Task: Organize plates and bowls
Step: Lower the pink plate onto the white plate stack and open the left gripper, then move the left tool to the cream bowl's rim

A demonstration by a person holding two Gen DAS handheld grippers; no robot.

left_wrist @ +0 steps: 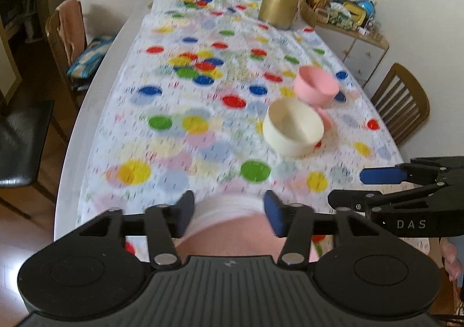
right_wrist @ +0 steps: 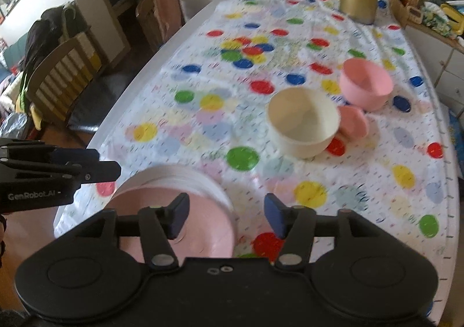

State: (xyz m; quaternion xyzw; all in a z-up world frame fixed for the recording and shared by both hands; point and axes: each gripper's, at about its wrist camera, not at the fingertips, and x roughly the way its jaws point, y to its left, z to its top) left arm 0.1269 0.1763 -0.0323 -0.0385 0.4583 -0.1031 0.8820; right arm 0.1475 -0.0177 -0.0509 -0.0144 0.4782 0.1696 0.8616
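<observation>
**Pink plates under spread tongs, bowls waiting farther up the desk**

Pink is filling the gap between both pairs of tongs; the left tongs (left_wrist: 229, 212) are hovering with their fingers spread wide over the stack of plates (left_wrist: 229, 228), gripping nothing; the right tongs (right_wrist: 226, 215) are likewise standing spread, with the same stack (right_wrist: 179, 202) lying under their left finger, and whether they are touching it cannot be told; the stack is sitting at the near edge of the desk (right_wrist: 174, 45), its top plate pink with pale rims showing beneath; farther out, toward the right side, a cream bowl (right_wrist: 303, 122) is standing upright, with a small pink bowl (right_wrist: 352, 121) just beside it and a larger pink bowl (right_wrist: 366, 84) behind that; all are resting on a white cloth (left_wrist: 203, 89) with coloured dots; a gold jug (left_wrist: 279, 1) is standing at the far end; wooden chairs (left_wrist: 401, 101) are flanking the desk.
</observation>
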